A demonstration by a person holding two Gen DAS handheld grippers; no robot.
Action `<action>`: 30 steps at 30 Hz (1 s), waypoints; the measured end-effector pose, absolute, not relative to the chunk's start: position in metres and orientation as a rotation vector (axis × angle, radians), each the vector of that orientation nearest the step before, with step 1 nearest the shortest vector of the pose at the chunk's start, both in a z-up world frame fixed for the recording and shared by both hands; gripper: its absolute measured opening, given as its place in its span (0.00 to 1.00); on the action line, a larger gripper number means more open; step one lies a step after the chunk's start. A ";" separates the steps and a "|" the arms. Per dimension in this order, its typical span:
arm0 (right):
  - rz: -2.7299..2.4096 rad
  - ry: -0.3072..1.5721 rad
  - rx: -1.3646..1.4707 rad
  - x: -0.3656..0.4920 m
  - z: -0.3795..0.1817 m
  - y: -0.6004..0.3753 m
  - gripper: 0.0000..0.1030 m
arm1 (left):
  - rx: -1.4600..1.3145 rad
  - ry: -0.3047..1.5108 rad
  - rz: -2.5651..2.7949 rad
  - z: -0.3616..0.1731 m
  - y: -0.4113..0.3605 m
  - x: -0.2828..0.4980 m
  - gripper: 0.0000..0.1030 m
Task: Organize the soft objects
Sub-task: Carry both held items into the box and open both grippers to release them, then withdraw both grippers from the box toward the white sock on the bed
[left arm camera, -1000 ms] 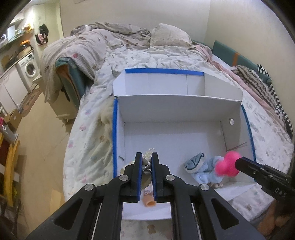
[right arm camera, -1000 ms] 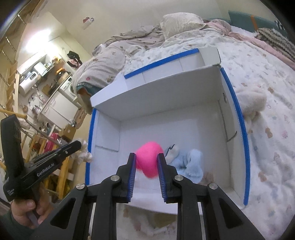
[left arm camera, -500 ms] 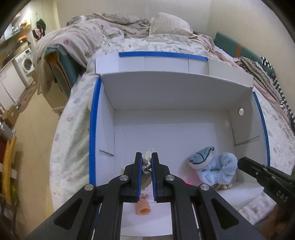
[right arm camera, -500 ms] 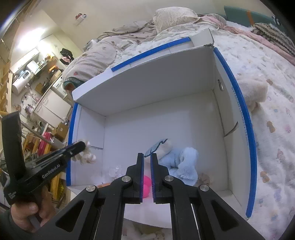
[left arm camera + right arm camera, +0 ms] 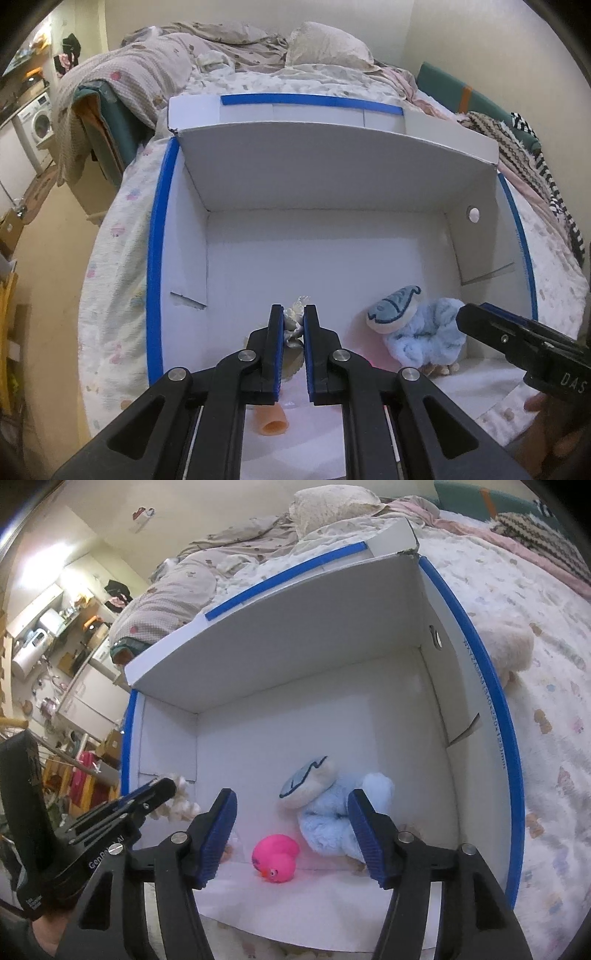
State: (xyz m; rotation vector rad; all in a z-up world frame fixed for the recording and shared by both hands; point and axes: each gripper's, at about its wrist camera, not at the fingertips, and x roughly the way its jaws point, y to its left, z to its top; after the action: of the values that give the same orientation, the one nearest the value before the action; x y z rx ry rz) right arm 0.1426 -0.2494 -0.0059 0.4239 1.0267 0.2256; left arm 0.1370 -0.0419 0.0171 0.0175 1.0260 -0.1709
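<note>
A white cardboard box (image 5: 332, 173) with blue tape on its rims lies open on the bed; it also shows in the right wrist view (image 5: 280, 664). My left gripper (image 5: 293, 321) is shut on a small whitish plush toy (image 5: 295, 317) and holds it over the box's near left part. My right gripper (image 5: 291, 812) is open and empty above a pink rubber duck (image 5: 276, 862) lying on the box floor. A light blue plush (image 5: 332, 823) lies beside the duck; it also shows in the left wrist view (image 5: 417, 332). A peach-coloured soft piece (image 5: 271, 422) lies under my left gripper.
A cream plush toy (image 5: 513, 653) lies on the bedspread outside the box's right wall. Crumpled bedding and a pillow (image 5: 325, 48) fill the far end of the bed. The floor and a washing machine (image 5: 38, 122) are at the left.
My right gripper has opened and let go of the pink duck, which now lies on the box floor. My left gripper has moved closer over the box, still shut on the whitish plush.
</note>
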 end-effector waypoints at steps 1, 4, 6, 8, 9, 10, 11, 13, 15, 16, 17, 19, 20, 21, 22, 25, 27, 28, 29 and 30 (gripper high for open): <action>0.220 1.027 0.416 0.143 -0.006 -0.249 0.67 | 0.020 1.021 -0.166 0.017 -0.042 0.137 0.09; 0.215 1.023 0.418 0.144 -0.007 -0.248 0.80 | 0.018 1.022 -0.148 0.016 -0.040 0.139 0.11; 0.210 1.017 0.420 0.144 -0.006 -0.248 0.91 | 0.016 1.029 -0.140 0.015 -0.039 0.139 0.27; 0.194 1.001 0.420 0.144 -0.006 -0.250 1.00 | 0.015 1.051 -0.132 0.013 -0.038 0.139 0.54; 0.189 0.993 0.424 0.143 -0.005 -0.252 1.00 | 0.010 1.065 -0.125 0.012 -0.038 0.140 0.67; 0.184 0.993 0.427 0.144 -0.005 -0.253 1.00 | 0.004 1.075 -0.118 0.012 -0.037 0.140 0.69; 0.182 0.997 0.431 0.145 -0.006 -0.254 1.00 | 0.005 1.072 -0.107 0.013 -0.037 0.139 0.69; 0.183 1.005 0.442 0.145 -0.008 -0.254 1.00 | 0.021 1.037 -0.076 0.017 -0.036 0.136 0.69; 0.184 1.010 0.441 0.145 -0.009 -0.254 1.00 | 0.024 1.033 -0.078 0.017 -0.035 0.136 0.69; 0.182 1.009 0.435 0.145 -0.009 -0.253 1.00 | 0.022 1.042 -0.078 0.016 -0.035 0.137 0.69; 0.181 1.007 0.431 0.145 -0.009 -0.253 1.00 | 0.021 1.050 -0.075 0.015 -0.034 0.138 0.69; 0.181 1.005 0.428 0.145 -0.009 -0.254 1.00 | 0.020 1.059 -0.066 0.013 -0.033 0.138 0.69; 0.181 1.005 0.428 0.146 -0.009 -0.254 1.00 | 0.021 1.061 -0.063 0.012 -0.033 0.138 0.69; 0.180 1.006 0.428 0.146 -0.009 -0.254 1.00 | 0.023 1.061 -0.060 0.012 -0.033 0.138 0.69; 0.180 1.007 0.429 0.146 -0.009 -0.254 1.00 | 0.026 1.059 -0.058 0.012 -0.033 0.138 0.69; 0.181 1.012 0.418 0.146 -0.009 -0.253 1.00 | 0.052 1.043 -0.038 0.014 -0.033 0.138 0.69; 0.179 1.015 0.411 0.146 -0.010 -0.254 1.00 | 0.056 1.041 -0.039 0.015 -0.033 0.137 0.69; 0.178 1.014 0.412 0.145 -0.010 -0.255 1.00 | 0.053 1.041 -0.040 0.015 -0.033 0.137 0.69; 0.176 1.013 0.414 0.145 -0.009 -0.255 1.00 | 0.050 1.041 -0.041 0.016 -0.033 0.136 0.69; 0.174 1.012 0.417 0.144 -0.009 -0.256 1.00 | 0.047 1.039 -0.040 0.017 -0.033 0.135 0.69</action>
State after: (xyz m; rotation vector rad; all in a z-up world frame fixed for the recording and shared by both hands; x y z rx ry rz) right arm 0.1438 -0.2558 -0.0094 0.4169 1.0123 0.1737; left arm 0.1351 -0.0330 0.0168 0.0472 1.0389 -0.0397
